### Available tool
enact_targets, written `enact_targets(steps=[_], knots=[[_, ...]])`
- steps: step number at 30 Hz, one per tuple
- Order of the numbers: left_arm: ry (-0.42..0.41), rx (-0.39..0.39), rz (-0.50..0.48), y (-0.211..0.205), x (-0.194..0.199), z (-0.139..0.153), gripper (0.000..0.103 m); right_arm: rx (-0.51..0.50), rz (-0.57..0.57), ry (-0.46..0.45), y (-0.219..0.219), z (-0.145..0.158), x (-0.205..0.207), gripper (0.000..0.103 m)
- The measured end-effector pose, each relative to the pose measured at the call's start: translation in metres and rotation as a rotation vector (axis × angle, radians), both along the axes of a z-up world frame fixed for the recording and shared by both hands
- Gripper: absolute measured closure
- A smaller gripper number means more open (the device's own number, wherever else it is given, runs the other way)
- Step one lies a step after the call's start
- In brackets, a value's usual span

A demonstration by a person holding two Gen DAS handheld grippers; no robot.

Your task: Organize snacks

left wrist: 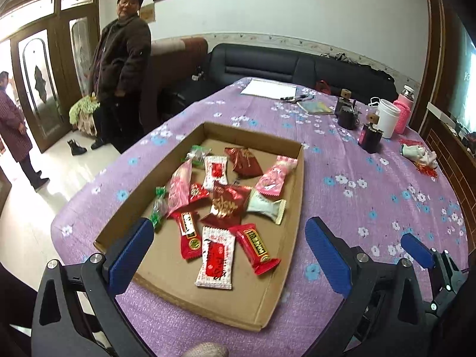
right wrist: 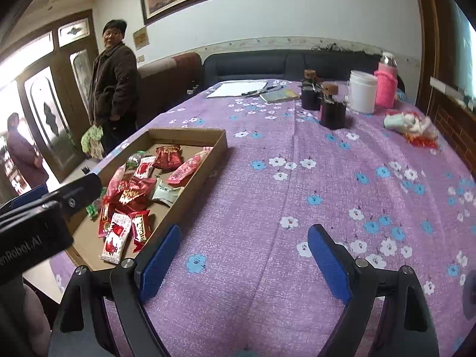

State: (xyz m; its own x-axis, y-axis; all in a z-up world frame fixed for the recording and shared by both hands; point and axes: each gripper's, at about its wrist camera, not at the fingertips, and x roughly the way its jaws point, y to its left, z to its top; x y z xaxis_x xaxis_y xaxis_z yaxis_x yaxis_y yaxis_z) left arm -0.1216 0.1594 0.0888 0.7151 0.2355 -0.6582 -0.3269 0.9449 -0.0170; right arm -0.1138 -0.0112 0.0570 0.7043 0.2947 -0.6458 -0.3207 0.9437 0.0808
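Left wrist view: the left gripper (left wrist: 229,247) hangs over the near end of the cardboard tray (left wrist: 300,184), its blue pads spread wide and gripping nothing; the lower parts of both fingers run off the bottom of the picture. Between and just beyond the pads lie the wrapped snacks: a white-and-red candy packet (left wrist: 214,258) nearest, a red bar (left wrist: 255,248) touching it on the side toward the tray's right wall, and a dark red foil pouch (left wrist: 226,205) just past them. A green twist-wrapped sweet (left wrist: 158,206) is partly hidden behind the left pad. The printing on the wrappers is too blurred to read. At the right edge the right gripper (left wrist: 422,253) shows only as one blue pad and black frame.

In the right wrist view the right gripper (right wrist: 244,255) stands released over the bare purple flowered tablecloth (right wrist: 297,184), beside the tray's (right wrist: 196,178) long wall, with nothing between its pads. The left gripper's black body (right wrist: 35,223) covers the tray's near left corner. Beyond the tray stand two dark jars (right wrist: 331,113), a white cup (right wrist: 362,90) and a pink-sleeved bottle (right wrist: 386,84); a crumpled white-and-red item (right wrist: 413,126) near them is hard to identify. A person in a dark coat (right wrist: 114,89) stands beyond the tray's far left corner.
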Motion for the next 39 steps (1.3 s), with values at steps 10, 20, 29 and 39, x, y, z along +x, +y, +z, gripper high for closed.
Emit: enact_targets(steps=[10, 20, 29, 39], knots=[[0.031, -0.048, 0.033, 0.027, 0.001, -0.012, 0.000, -0.058, 0.053, -0.007, 0.034, 0.000, -0.001, 0.014], [0.052, -0.063, 0.032, 0.036, 0.001, -0.018, 0.000, -0.075, 0.062, -0.001, 0.041, -0.002, 0.000, 0.014], [0.088, -0.078, 0.024, 0.033, 0.005, -0.022, 0.000, -0.067, 0.048, -0.009, 0.036, 0.000, -0.001, 0.014], [0.060, -0.040, 0.013, 0.022, 0.000, -0.017, 0.000, -0.084, 0.013, -0.043, 0.028, 0.003, -0.002, 0.014]])
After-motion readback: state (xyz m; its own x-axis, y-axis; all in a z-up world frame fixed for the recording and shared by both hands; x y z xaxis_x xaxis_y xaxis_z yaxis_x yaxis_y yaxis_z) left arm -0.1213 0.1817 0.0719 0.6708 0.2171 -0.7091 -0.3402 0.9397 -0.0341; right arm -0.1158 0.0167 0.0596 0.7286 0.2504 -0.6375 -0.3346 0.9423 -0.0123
